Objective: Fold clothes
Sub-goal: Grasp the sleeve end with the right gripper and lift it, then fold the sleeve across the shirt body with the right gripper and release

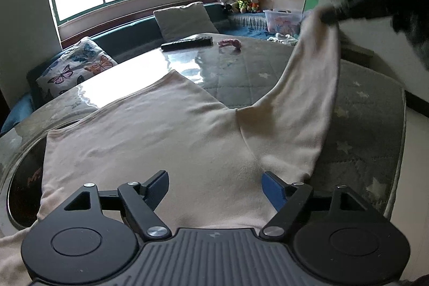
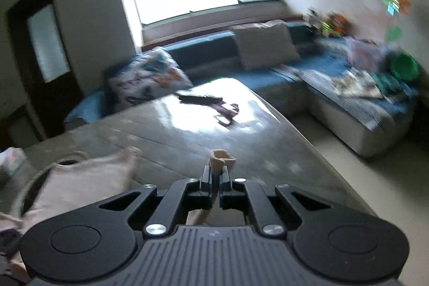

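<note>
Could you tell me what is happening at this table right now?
A person is folding a pale pink shirt spread on the table. The right gripper is shut on the sleeve cuff, lifting it off the table. The left gripper hangs open over the shirt's body, holding nothing.

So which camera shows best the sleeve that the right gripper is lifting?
The left wrist view: the whole sleeve shows there, rising from the pale shirt to the right gripper. The blurred right wrist view shows only the cuff end pinched in the shut fingers.
</note>
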`<state>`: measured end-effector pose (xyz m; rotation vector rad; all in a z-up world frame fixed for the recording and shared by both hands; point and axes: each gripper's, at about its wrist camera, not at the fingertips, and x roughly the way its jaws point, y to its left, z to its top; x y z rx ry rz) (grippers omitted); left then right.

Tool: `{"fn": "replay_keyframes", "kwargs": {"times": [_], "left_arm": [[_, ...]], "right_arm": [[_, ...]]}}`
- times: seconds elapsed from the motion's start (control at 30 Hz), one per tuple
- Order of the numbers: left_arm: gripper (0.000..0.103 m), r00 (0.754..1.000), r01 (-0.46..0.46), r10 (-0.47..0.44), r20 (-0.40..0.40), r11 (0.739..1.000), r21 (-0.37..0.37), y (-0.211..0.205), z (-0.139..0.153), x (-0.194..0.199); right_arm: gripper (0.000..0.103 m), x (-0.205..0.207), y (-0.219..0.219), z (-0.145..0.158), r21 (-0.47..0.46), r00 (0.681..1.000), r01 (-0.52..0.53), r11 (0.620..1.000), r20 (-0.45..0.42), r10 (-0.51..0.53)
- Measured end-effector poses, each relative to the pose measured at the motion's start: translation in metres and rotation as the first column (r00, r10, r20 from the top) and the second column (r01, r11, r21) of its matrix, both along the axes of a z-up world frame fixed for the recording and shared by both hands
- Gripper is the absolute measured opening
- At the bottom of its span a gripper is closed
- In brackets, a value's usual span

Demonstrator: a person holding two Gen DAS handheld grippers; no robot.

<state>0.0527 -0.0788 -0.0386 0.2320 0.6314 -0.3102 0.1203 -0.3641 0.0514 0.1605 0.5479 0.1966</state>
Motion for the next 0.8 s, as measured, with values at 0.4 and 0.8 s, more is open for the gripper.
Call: {"fn": "replay_keyframes", "kwargs": {"times": [0.4, 0.8], "left_arm": [[0.081, 0.978, -0.196, 0.2, 0.067, 0.979, -0.061, 0.075, 0.017, -0.038], [0.081, 0.946, -0.316, 0.32, 0.041, 0.945, -0.087, 0.118, 0.013, -0.055]], "right_arm": [[0.004, -0.016, 0.157, 0.053, -0.119, 0.893, -0.432, 0.894, 0.08, 0.442], [0.011, -0.032, 0.258, -0.007, -0.117, 0.716, -0.698, 0.706, -0.106, 0.69]]}}
